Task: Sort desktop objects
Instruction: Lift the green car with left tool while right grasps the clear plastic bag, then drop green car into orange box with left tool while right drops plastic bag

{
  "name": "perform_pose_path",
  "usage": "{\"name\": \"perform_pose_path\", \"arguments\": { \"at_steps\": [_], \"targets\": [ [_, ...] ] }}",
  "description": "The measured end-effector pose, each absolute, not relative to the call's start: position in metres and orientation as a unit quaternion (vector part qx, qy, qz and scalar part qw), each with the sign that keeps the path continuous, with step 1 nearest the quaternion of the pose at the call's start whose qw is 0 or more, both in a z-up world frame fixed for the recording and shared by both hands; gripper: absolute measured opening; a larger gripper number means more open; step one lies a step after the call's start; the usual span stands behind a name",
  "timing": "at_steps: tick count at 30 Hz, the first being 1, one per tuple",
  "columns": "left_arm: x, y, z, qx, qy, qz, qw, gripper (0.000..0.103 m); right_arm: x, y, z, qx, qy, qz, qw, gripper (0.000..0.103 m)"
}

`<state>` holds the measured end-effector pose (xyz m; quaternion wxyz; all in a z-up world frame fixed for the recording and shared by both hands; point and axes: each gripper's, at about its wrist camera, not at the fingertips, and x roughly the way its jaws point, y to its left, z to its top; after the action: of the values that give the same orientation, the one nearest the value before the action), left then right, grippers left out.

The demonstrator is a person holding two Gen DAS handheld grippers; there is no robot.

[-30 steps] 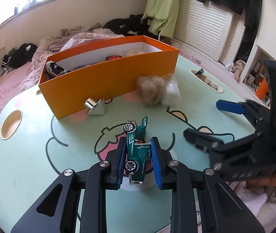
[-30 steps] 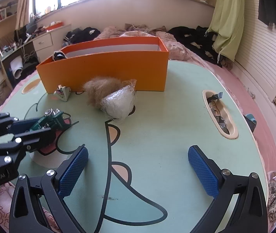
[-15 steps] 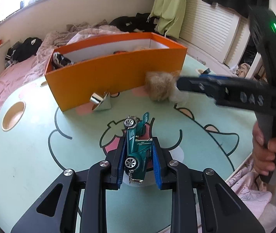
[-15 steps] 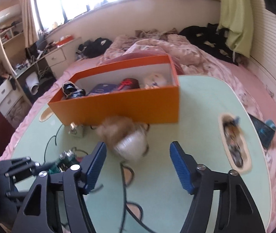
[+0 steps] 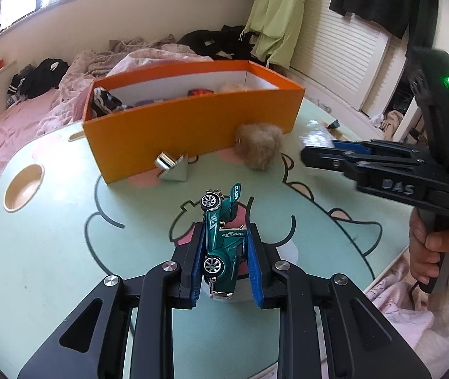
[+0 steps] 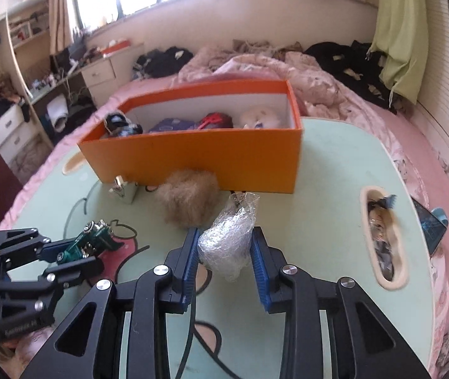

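From the left wrist, the left gripper (image 5: 224,259) is clamped on a green toy car (image 5: 222,240) held on its side above the table (image 5: 50,252), in front of the orange box (image 5: 192,132). From the right wrist, the right gripper (image 6: 226,260) has its jaws closing around a crinkly plastic bag (image 6: 229,240), both pads against it, near a tan fur ball (image 6: 188,200).

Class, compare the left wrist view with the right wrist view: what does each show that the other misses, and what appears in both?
Only the left wrist view shows a hand gripping the handle of the right tongs.

Only the right wrist view shows the crinkly clear plastic bundle plainly, between the closing right tongs' blue pads, and the oval table recess filled with small items.

Both show the long orange cardboard box, the tan fluffy ball and the green toy car clamped in the left tongs.
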<state>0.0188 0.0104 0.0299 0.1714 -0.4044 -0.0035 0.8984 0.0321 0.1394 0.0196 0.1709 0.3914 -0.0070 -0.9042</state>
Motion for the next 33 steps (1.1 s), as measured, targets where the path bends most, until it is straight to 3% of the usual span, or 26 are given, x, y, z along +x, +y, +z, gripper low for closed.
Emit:
{"name": "perform_pose_path", "arguments": {
  "at_steps": [10, 20, 24, 26, 29, 33],
  "targets": [
    [0.001, -0.010, 0.088, -0.352, -0.030, 0.920, 0.168, 0.026, 0.017, 0.138, 0.070, 0.334, -0.021, -0.923, 0.189, 0.031],
    [-0.070, -0.009, 0.085, -0.374, -0.022, 0.918, 0.127, 0.026, -0.065, 0.119, 0.048, 0.397, -0.106, -0.887, 0.211, 0.033],
    [-0.093, -0.010, 0.081, -0.390, -0.036, 0.910, 0.137, 0.029, -0.061, 0.124, 0.047, 0.388, -0.123, -0.891, 0.201, 0.049],
    [-0.104, -0.013, 0.077, -0.415, -0.054, 0.898, 0.136, 0.049, -0.050, 0.126, 0.052, 0.376, -0.113, -0.899, 0.195, 0.055],
    [-0.099, -0.024, 0.078, -0.404, -0.087, 0.900, 0.141, 0.060, -0.032, 0.128, 0.060, 0.359, -0.087, -0.911, 0.182, 0.067],
    [-0.074, -0.038, 0.087, -0.382, -0.110, 0.904, 0.157, 0.066, -0.010, 0.130, 0.057, 0.366, -0.080, -0.910, 0.174, 0.080]
  ]
}}
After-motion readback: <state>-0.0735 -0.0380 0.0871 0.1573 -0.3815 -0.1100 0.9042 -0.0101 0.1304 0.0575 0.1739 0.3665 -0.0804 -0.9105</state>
